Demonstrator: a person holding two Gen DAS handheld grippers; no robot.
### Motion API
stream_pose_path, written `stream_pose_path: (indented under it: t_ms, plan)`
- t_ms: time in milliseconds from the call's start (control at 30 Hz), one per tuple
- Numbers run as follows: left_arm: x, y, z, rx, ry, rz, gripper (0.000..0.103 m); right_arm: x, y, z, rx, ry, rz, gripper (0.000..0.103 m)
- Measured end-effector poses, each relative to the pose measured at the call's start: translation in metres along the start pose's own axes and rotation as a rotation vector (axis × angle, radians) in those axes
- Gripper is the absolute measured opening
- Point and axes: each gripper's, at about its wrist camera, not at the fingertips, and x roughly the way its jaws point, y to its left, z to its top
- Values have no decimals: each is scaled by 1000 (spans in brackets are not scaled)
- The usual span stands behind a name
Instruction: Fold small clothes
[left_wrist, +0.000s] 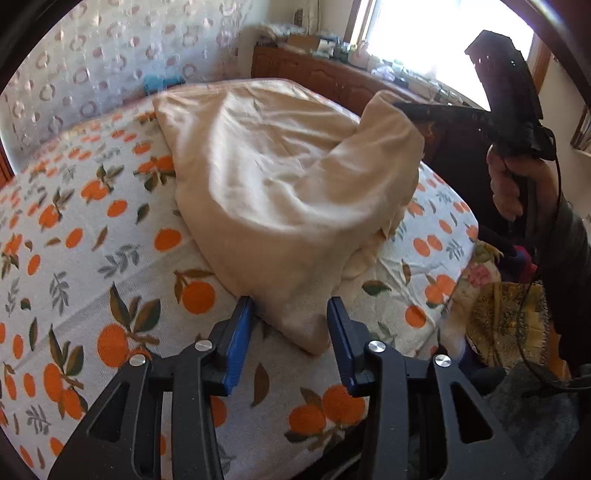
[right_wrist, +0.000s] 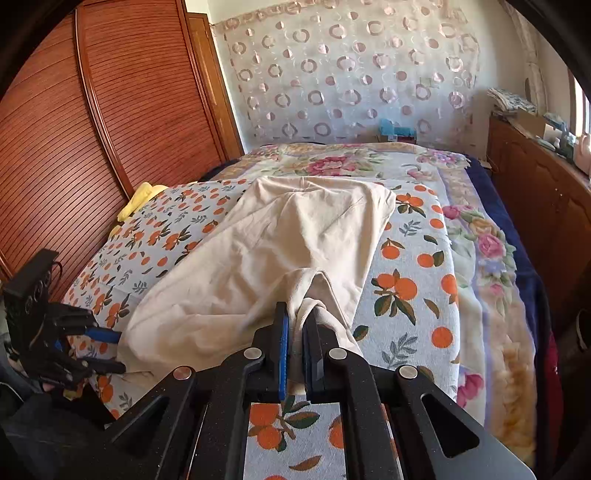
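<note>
Orange-print bedspread (left_wrist: 92, 258) under cream garment (left_wrist: 277, 192); right gripper (right_wrist: 295, 332) jaws clamping it, left gripper (left_wrist: 290, 332) jaws wide.

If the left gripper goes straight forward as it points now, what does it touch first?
Most likely the near corner of the cream cotton garment, lying just beyond the open left gripper; depth is uncertain.

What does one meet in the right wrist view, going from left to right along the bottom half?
left gripper → cream garment → right gripper → orange-print sheet → floral blanket
</note>
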Motion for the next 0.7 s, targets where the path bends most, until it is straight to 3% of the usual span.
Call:
stream_pose_path:
  t_ms: [33,67,233,433,567,700]
  plan:
    - [2,-1,1,1,1,1,18,0,1,-1,-1,-3,2,6]
    - [3,0,3,-2,-4,4,7,-1,2,0,-2,-5,4,6]
    - [-24,10,30,-10,-104,-28,4,2,-6,6,-8,-24,17,6]
    - [-48,50,115,-3,-232,-6,4,11,-21,42,-20,-89,14,6]
    - [-25,95,187,-16,-264,51,4,32,-38,82,-23,-123,-28,6]
    - [21,137,230,-47,-222,113,4,73,-68,123,14,-113,-78,6]
